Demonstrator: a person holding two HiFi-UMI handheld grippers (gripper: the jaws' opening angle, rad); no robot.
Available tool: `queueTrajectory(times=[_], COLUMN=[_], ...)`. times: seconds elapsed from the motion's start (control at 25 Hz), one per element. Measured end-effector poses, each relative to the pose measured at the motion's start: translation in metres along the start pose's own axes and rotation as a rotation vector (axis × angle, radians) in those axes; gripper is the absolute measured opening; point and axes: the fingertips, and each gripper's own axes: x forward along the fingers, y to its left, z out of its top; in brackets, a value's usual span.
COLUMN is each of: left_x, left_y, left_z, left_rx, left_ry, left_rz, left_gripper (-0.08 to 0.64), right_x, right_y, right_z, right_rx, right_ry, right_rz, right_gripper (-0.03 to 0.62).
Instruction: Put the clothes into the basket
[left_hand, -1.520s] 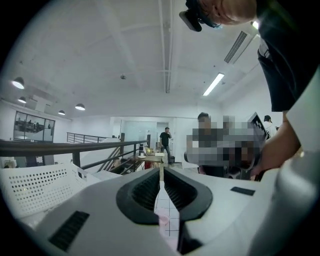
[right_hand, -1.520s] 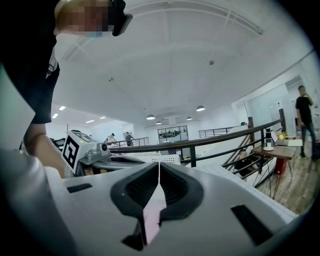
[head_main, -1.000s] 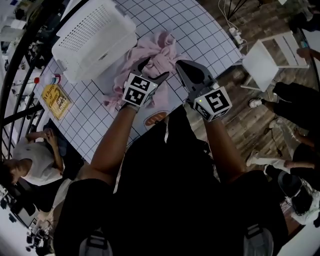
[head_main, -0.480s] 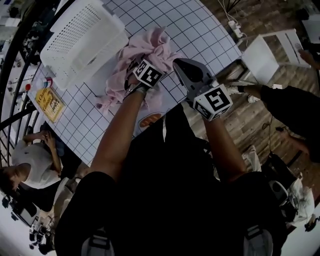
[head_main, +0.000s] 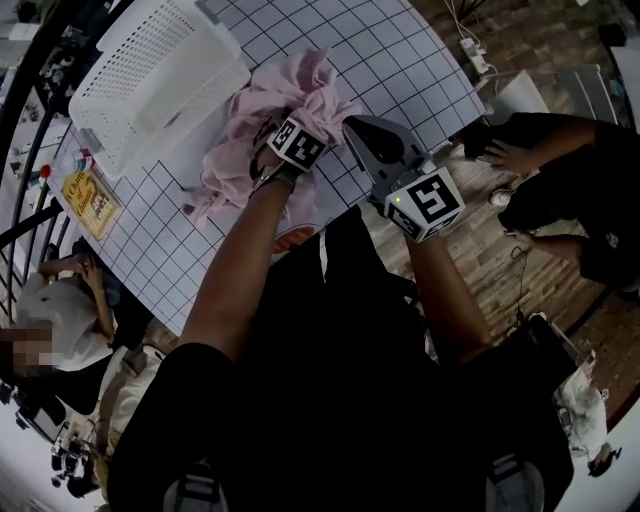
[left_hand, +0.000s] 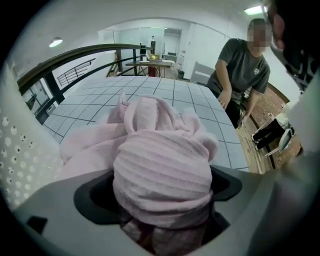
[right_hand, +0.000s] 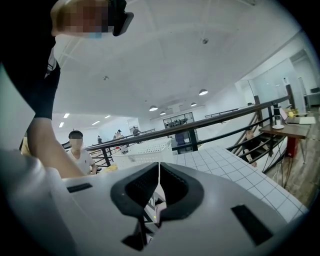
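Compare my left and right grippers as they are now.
The left gripper stands wide open around the pink cloth; the right gripper is shut and empty. The left gripper is down in the pink cloth; the right gripper is held clear of it. Both are grey two-jaw tools.

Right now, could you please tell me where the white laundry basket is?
In the head view the white basket sits at the upper left of the gridded table, just left of the pink clothes.
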Motion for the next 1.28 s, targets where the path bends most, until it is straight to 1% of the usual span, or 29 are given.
queueTrajectory(times=[0.08, 0.2, 0.32, 0.36, 0.48, 0.64, 0.84, 0.96, 1.08, 1.28], left_x=[0.004, 0.003, -0.008, -0.014, -0.037, -0.076, -0.128, -0.155, -0.179, -0.212], left_y=[-0.004, -0.006, -0.01, -0.012, -0.01, -0.002, 0.011, 0.013, 0.013, 0.013], left_z=[-0.001, 0.002, 0.0, -0.001, 0.0, -0.005, -0.008, -0.015, -0.021, -0.019], left_rx=[0.028, 0.056, 0.055, 0.051, 0.04, 0.017, 0.002, 0.011, 0.011, -0.006], left_ry=[0.013, 0.003, 0.002, 0.001, -0.021, -0.039, -0.061, -0.063, -0.064, -0.079], left_rz=[0.0, -0.014, -0.037, -0.046, -0.051, -0.053, -0.05, -0.047, -0.043, -0.06], left_gripper=[0.506, 0.433, 0.343, 0.328, 0.318, 0.314, 0.313, 0.313, 0.313, 0.313], right_x=[0.002, 0.005, 0.009, 0.01, 0.015, 0.028, 0.046, 0.053, 0.06, 0.073], right_y=[0.0, -0.004, -0.006, -0.005, -0.006, 0.0, 0.018, 0.027, 0.036, 0.05], right_z=[0.0, 0.002, 0.001, 0.002, 0.009, 0.017, 0.027, 0.034, 0.043, 0.057], right_rx=[0.005, 0.006, 0.007, 0.005, -0.019, -0.045, -0.08, -0.11, -0.135, -0.173], right_ry=[0.0, -0.008, -0.002, -0.001, -0.001, 0.006, 0.024, 0.03, 0.033, 0.036], right_rz=[0.014, 0.028, 0.049, 0.055, 0.078, 0.131, 0.205, 0.236, 0.277, 0.336], right_gripper=[0.02, 0.02, 0.02, 0.019, 0.02, 0.019, 0.02, 0.02, 0.02, 0.02])
